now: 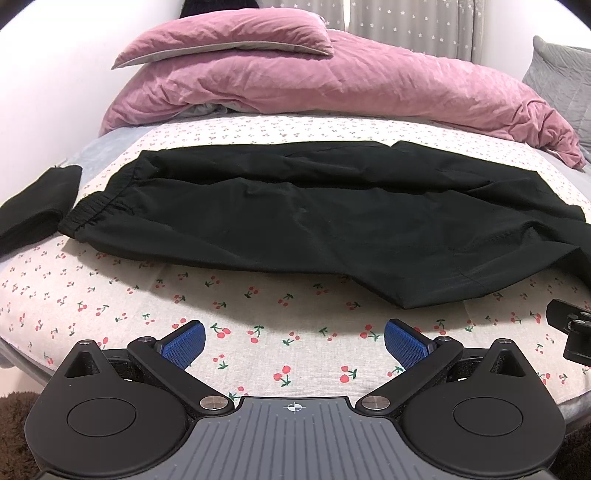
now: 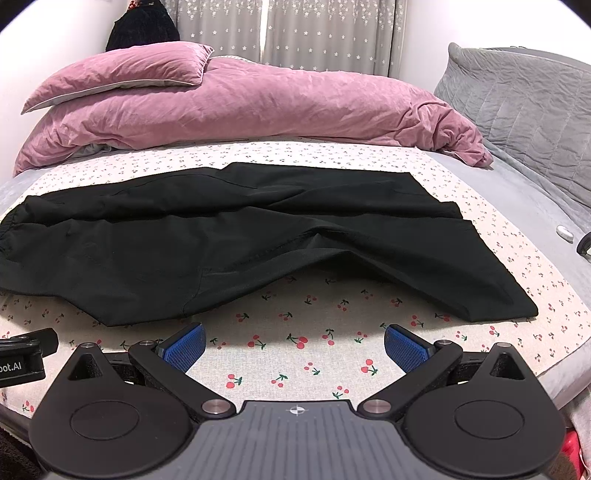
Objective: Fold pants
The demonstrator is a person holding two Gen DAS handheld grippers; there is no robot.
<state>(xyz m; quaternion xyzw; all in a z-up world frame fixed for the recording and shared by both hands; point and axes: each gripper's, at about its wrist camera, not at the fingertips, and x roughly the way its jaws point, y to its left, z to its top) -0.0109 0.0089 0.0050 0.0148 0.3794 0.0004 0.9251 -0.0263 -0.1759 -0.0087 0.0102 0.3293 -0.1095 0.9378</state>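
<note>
Nearest me, my left gripper (image 1: 294, 341) hangs over the front edge of the bed, its jaws spread wide with nothing between the blue pads (image 1: 184, 341). My right gripper (image 2: 294, 343) hangs just beside it over the same edge, jaws likewise spread and holding nothing. In the right wrist view the left gripper's black body shows at the left edge, with white lettering cut off to read "oot.AI".

Under both lies the cherry-print sheet (image 2: 317, 354). A little farther in, the black pants (image 1: 295, 221) lie flat across the sheet, apart from both grippers: elastic waistband to my left, the two legs running right and splaying apart toward the hems. Off the waistband end sits a folded black garment (image 1: 37, 206).

Beyond the pants, a crumpled pink duvet (image 2: 258, 110) carries a pink pillow (image 2: 122, 74). A grey quilted pillow (image 2: 517, 96) stands to the right, star-patterned curtains (image 2: 314, 33) behind.
</note>
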